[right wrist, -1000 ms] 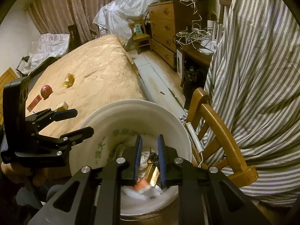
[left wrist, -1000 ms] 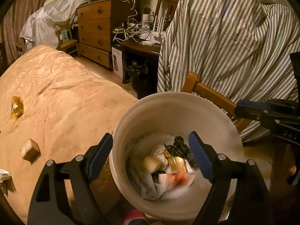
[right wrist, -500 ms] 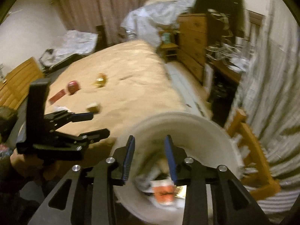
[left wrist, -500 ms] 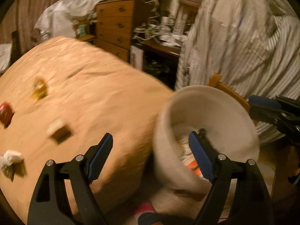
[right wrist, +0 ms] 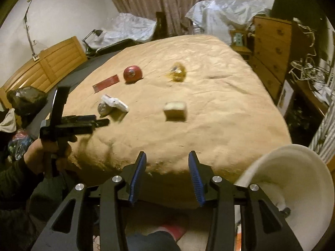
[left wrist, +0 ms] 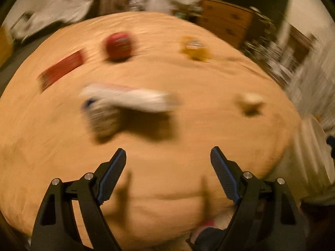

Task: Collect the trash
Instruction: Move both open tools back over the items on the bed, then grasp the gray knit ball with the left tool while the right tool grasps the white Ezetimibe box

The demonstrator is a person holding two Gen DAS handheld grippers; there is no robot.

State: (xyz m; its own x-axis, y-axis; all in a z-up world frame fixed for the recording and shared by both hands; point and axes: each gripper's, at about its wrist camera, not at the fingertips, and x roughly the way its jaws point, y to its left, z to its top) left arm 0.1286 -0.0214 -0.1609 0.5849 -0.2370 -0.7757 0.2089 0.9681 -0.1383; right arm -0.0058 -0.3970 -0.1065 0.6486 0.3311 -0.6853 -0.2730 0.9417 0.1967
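Right wrist view: we've got both tools over the bed, trash scattered on the cover. Right hand-held gripper is empty, jaws opening, nothing between the pads. Left hand-held gripper is out over the bed's left edge, jaws wide and empty, nearest the white wrapper and the grey crumpled wad touching it.

Other trash: pale block mid-bed, red round piece and flat red packet farther back, amber wrapper to their right. White bin sits off the bed's near right corner.

Left wrist view is badly smeared, so we can't judge pad-to-object distance from it.

Risks as we see them:
- Soft bed cover: pressing down may sink the pads and pinch fabric along with the wrapper.
- Wrapper and wad touch; a wide grab may take one and flick the other away.
- Flat red packet lies flush; likely hard to get a pad under.
- Round piece could roll if nudged.
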